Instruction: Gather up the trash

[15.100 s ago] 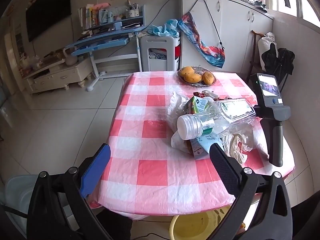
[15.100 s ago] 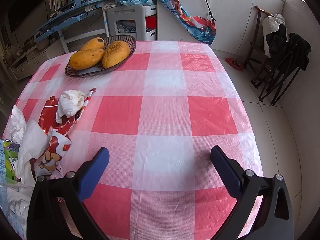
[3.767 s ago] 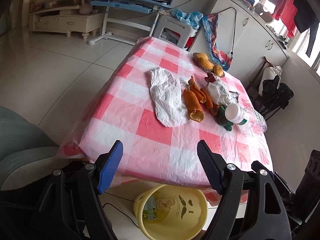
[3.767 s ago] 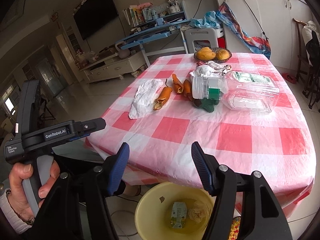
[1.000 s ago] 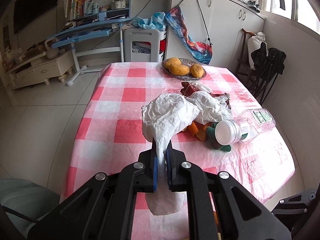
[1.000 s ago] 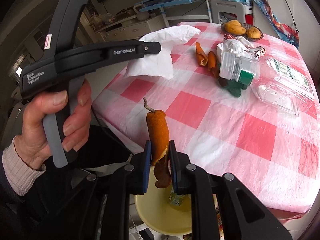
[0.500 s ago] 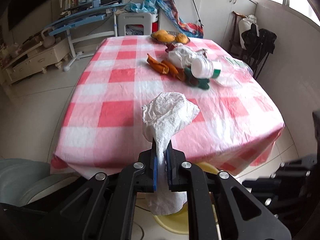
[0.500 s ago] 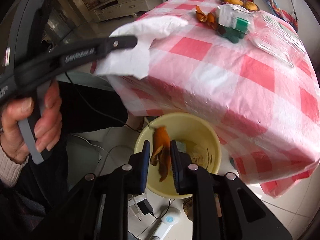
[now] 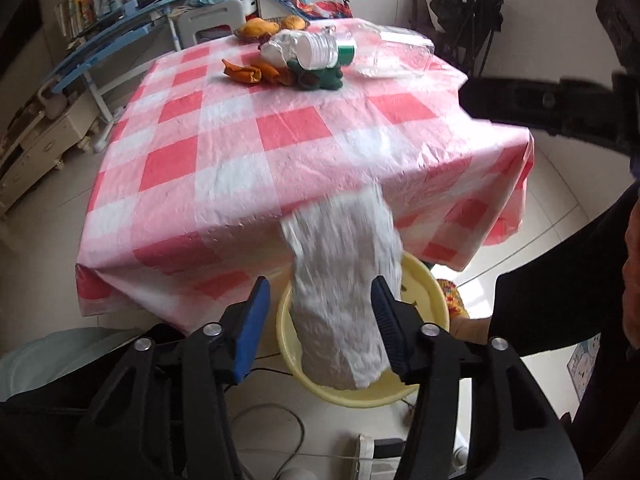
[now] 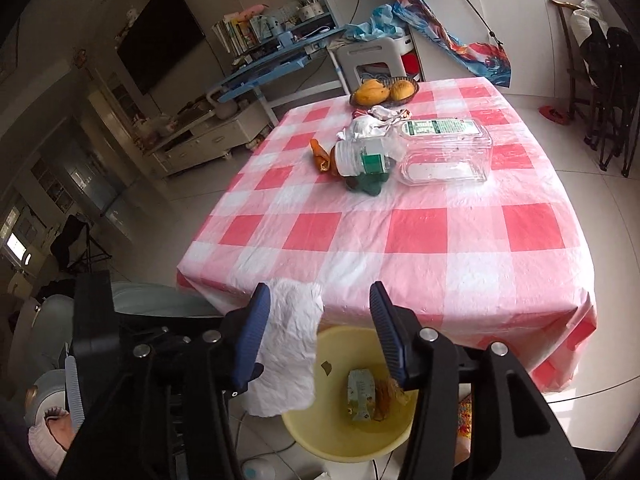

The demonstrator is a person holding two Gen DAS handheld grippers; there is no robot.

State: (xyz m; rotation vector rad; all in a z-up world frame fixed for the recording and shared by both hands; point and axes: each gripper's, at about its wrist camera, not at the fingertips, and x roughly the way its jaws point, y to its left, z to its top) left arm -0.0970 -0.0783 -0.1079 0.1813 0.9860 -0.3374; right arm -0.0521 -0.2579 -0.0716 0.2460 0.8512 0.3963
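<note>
Left wrist: white bag (image 9: 344, 300) hangs loose between parted left tongs (image 9: 318, 330).

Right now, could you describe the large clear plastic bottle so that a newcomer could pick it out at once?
Start at the table with the pink checked tablecloth. Near its far end, just before the basket of mangoes, lies a small heap of litter. The clear plastic bottle lies on its side there, by far the biggest item, see-through, with a white cap and green labels.
</note>
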